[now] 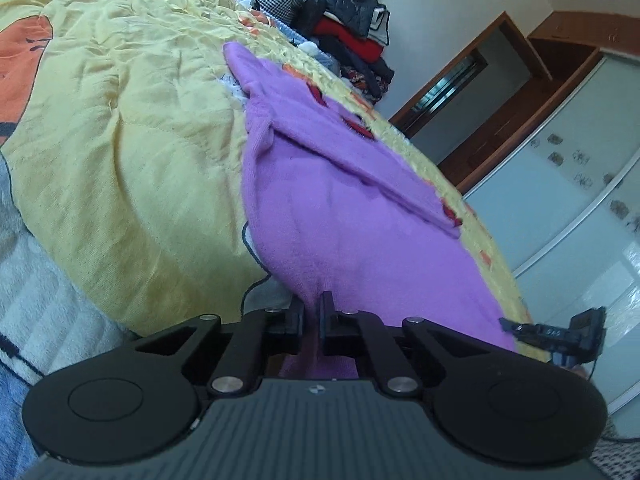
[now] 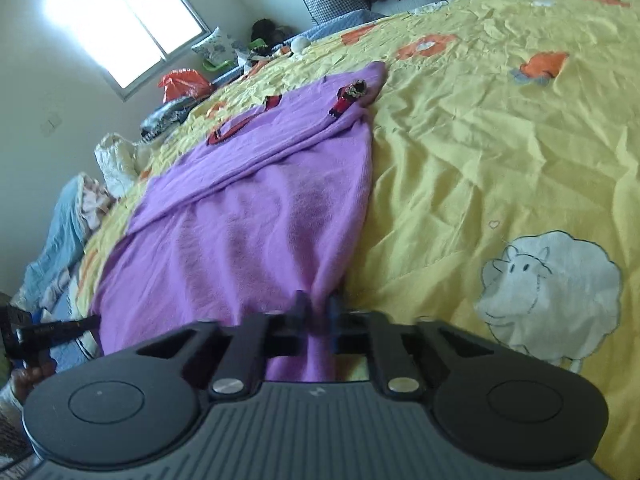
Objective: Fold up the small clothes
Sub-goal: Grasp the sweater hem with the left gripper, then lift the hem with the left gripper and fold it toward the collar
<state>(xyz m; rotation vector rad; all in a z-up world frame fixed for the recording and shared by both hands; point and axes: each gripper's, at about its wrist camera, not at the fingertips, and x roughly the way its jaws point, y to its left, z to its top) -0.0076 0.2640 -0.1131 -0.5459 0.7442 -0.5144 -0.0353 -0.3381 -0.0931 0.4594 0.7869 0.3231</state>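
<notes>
A small purple knitted garment (image 1: 344, 216) with red trim lies spread on the yellow quilt (image 1: 132, 152), one part folded over its far side. My left gripper (image 1: 313, 307) is shut on its near edge. In the right wrist view the same purple garment (image 2: 248, 216) stretches away over the yellow quilt (image 2: 500, 140). My right gripper (image 2: 318, 305) is shut on its near corner. Each gripper shows in the other's view: the right one (image 1: 556, 334) at the garment's right corner, the left one (image 2: 52, 330) at its left corner.
A pile of dark and red clothes (image 1: 344, 20) sits at the far end of the bed. A wardrobe with glass doors (image 1: 580, 200) stands to the right. More clothes and bags (image 2: 180, 92) lie along the bed's far edge under a window (image 2: 132, 16). A sheep print (image 2: 552, 292) marks the quilt.
</notes>
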